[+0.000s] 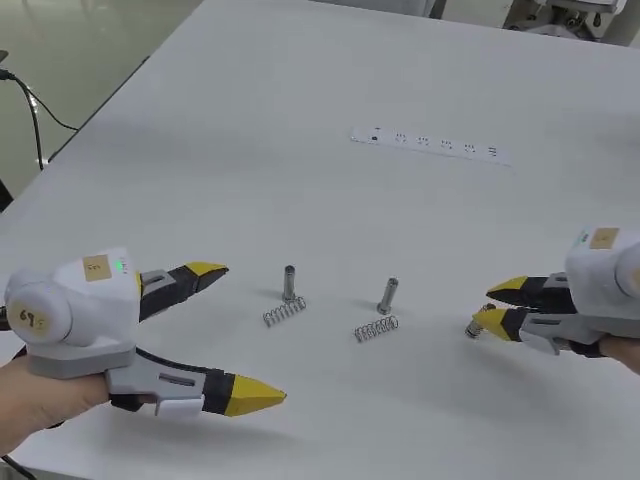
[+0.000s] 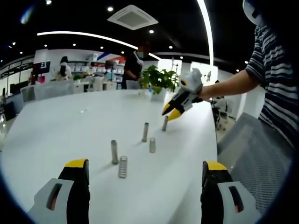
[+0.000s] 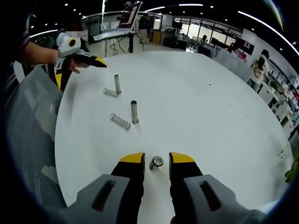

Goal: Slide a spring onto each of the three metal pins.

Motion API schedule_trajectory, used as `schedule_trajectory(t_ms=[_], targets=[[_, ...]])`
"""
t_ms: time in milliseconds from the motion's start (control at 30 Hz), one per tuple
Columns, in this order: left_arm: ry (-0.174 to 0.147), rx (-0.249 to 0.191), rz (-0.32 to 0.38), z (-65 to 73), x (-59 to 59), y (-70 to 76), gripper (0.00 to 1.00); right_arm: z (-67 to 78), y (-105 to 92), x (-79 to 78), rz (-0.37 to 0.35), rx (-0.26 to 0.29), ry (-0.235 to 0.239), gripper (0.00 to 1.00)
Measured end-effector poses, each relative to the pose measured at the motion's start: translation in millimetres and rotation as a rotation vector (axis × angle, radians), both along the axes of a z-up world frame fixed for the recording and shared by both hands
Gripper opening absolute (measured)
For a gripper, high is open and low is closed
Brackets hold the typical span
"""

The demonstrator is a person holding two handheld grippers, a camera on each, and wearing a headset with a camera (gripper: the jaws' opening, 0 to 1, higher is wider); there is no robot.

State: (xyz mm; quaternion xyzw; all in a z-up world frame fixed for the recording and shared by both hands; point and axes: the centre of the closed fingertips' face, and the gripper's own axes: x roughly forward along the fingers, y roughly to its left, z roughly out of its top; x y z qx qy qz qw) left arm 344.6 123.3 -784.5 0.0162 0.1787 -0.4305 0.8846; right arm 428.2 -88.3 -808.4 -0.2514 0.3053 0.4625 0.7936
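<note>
Right claw (image 1: 487, 306) low, astride one pin (image 3: 156, 163)

The tabletop (image 1: 300, 190) is plain off-white, with no pattern. The left tool (image 1: 252, 335) and the right tool (image 1: 484, 306) share one scheme: white and pale grey bodies, black along the jaws, bright yellow at the tips. The left tool bears pale yellow stickers (image 1: 97, 267), one with dark digits, and a small green light (image 1: 119, 265). The pins (image 1: 289, 282) are dull silver-grey, and the springs (image 1: 284, 313) are a brighter silver. The power strip (image 1: 430, 145) is white with dark slots. The cable (image 1: 30, 105) is black. The floor (image 1: 70, 50) is pale grey-green. In the left gripper view the person's shirt (image 2: 273, 70) has dark and white stripes, and the plant (image 2: 161, 79) is green.
</note>
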Motion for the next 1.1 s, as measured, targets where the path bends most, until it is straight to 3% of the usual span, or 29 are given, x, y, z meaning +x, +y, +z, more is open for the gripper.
schedule_trajectory(t_ms=[667,1100], targets=[[-0.007,-0.01,0.001,4.4,-1.1,1.2,0.98,22.9,-0.7,-5.7,-0.103,0.159,0.021,0.2],[-0.005,-0.01,0.0,5.0,-4.0,1.5,0.97,30.3,4.4,-17.4,-0.103,0.195,0.024,0.19]])
